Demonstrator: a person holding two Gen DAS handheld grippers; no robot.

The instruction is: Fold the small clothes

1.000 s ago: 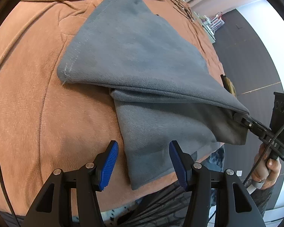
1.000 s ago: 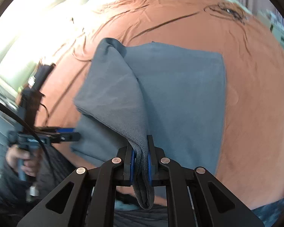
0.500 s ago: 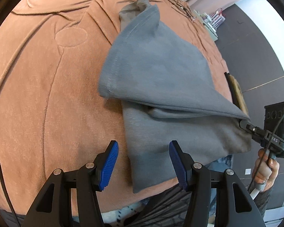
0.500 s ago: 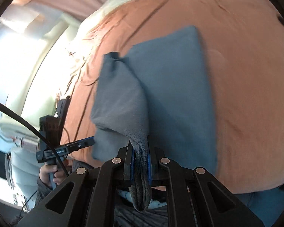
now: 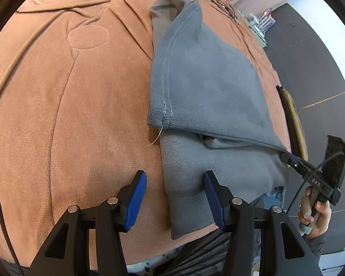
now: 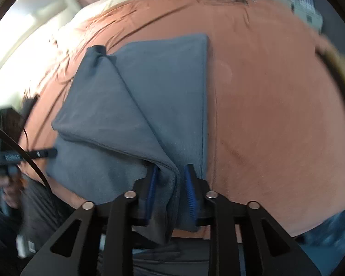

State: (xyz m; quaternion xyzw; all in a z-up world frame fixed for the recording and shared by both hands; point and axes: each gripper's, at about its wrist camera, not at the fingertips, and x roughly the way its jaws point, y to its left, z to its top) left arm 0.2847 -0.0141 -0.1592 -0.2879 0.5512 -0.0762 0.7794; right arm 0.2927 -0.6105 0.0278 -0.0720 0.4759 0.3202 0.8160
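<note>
Rust bedspread [image 5: 80, 105], dark wall [image 5: 310, 73]

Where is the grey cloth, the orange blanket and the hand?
grey cloth [image 5: 209, 87], left wrist view, middle of the folded-over top layer.
orange blanket [image 5: 69, 115], left wrist view, bare part left of the cloth.
hand [image 5: 315, 216], left wrist view, fingers round the handle.
</note>
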